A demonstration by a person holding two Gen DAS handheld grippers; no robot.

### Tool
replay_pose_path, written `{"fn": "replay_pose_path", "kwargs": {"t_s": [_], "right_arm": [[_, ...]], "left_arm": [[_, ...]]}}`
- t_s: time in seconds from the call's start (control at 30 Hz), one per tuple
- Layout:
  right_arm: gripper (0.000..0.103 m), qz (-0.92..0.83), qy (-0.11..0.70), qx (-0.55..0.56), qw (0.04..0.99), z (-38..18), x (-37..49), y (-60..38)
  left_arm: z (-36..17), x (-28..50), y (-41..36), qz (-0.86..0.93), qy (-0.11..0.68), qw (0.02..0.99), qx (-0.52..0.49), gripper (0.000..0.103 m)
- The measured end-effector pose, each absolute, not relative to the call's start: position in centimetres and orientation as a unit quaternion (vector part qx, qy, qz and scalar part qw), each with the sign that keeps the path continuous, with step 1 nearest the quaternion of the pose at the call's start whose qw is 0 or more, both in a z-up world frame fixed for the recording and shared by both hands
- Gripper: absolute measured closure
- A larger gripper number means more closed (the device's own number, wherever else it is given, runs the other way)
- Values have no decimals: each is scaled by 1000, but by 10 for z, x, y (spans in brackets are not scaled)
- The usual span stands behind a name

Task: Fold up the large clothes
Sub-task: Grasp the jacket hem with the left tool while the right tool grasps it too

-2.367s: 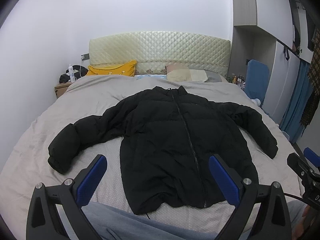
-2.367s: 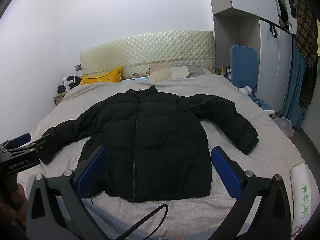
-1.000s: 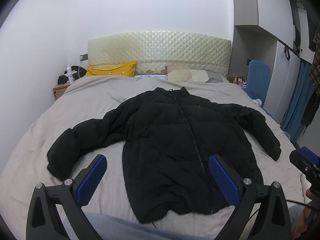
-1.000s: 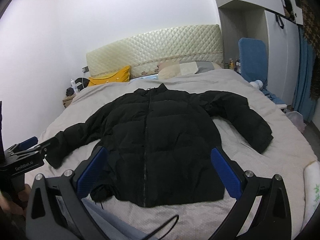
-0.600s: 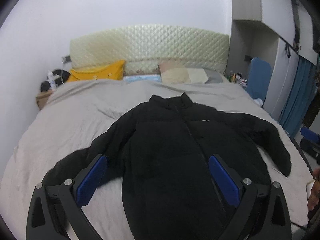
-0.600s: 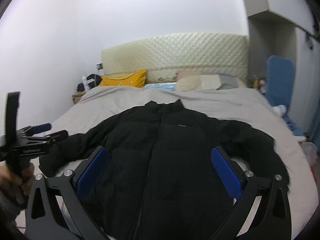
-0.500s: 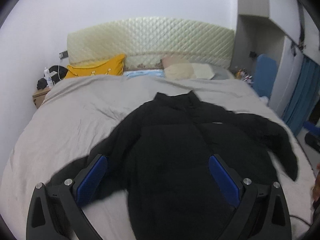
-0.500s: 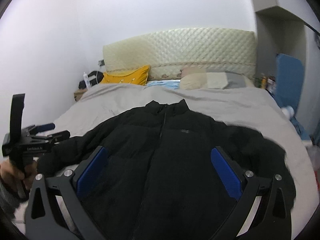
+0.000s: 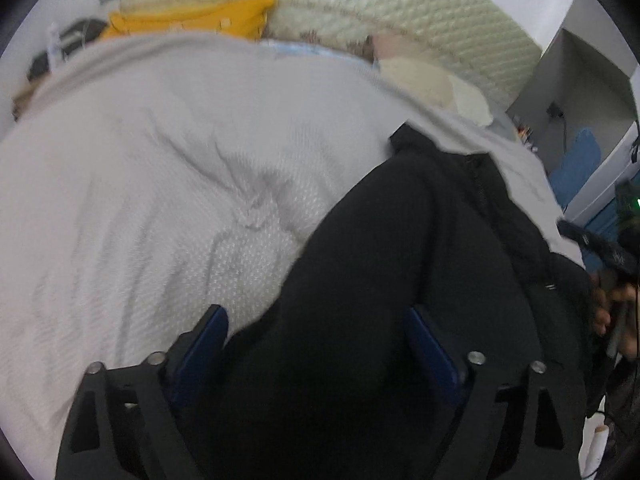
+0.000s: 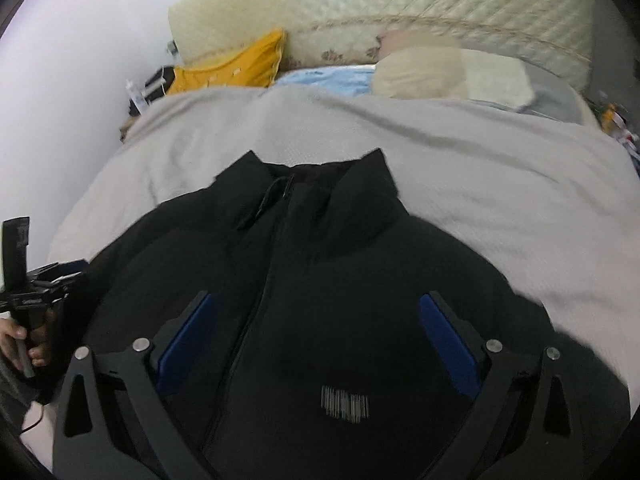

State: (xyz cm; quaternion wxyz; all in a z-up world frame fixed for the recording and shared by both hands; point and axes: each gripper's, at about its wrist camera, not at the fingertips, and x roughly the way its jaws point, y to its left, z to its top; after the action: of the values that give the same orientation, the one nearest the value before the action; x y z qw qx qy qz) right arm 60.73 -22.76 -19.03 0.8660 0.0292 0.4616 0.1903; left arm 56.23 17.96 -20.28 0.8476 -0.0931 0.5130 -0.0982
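Note:
A black puffer jacket [image 10: 340, 280] lies face up on the bed, zipped, collar toward the headboard. My right gripper [image 10: 316, 320] is open, low over the jacket's chest, with blue pads either side of a small striped logo [image 10: 345, 404]. My left gripper [image 9: 316, 340] is open over the jacket's left shoulder and sleeve [image 9: 360, 300], close above the fabric. The left gripper also shows at the left edge of the right wrist view [image 10: 36, 284]. The right one shows at the right edge of the left wrist view [image 9: 600, 244]. The jacket's hem and sleeve ends are out of sight.
The grey bedspread [image 9: 160, 184] spreads left of the jacket. At the head lie a yellow pillow [image 10: 236, 68], a beige pillow [image 10: 424, 68] and a quilted headboard [image 10: 400, 0]. A nightstand with a bottle [image 10: 134, 98] stands far left, wardrobes [image 9: 592, 92] far right.
Both grippers have moved forward and down from the foot of the bed to close over the jacket's upper part. Both stay open. The jacket has not moved.

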Motion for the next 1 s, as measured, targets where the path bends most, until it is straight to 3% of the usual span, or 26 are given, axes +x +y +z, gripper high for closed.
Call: {"fn": "replay_pose_path", "kwargs": {"t_s": [0.1, 0.17, 0.23, 0.27, 0.3, 0.33, 0.37, 0.43, 0.77, 1.0], "right_arm": [[7, 168, 486, 18, 857, -218, 644, -208], [12, 148, 503, 4, 852, -238, 660, -196], [13, 139, 512, -4, 848, -255, 671, -187], [17, 140, 514, -5, 846, -259, 673, -183], [25, 145, 515, -6, 845, -262, 674, -179], [49, 153, 514, -5, 844, -262, 675, -177], [84, 157, 511, -1, 845, -257, 674, -176], [100, 139, 506, 11, 851, -249, 680, -178], [103, 110, 418, 36, 901, -161, 702, -189], [103, 107, 378, 33, 919, -135, 747, -175]], "left_arm": [[-231, 579, 186, -122, 547, 818, -129, 26], [-247, 582, 189, -137, 559, 802, -162, 52], [-251, 582, 189, -139, 559, 799, -171, 64], [-248, 582, 186, -136, 557, 803, -161, 73], [-245, 582, 185, -131, 555, 807, -155, 77], [-240, 582, 184, -123, 551, 811, -150, 85], [-235, 583, 184, -115, 549, 815, -146, 90], [-219, 585, 184, -96, 543, 824, -132, 94], [-138, 627, 186, -46, 501, 859, -92, 98], [-138, 675, 171, -22, 508, 859, -61, 99]]}}
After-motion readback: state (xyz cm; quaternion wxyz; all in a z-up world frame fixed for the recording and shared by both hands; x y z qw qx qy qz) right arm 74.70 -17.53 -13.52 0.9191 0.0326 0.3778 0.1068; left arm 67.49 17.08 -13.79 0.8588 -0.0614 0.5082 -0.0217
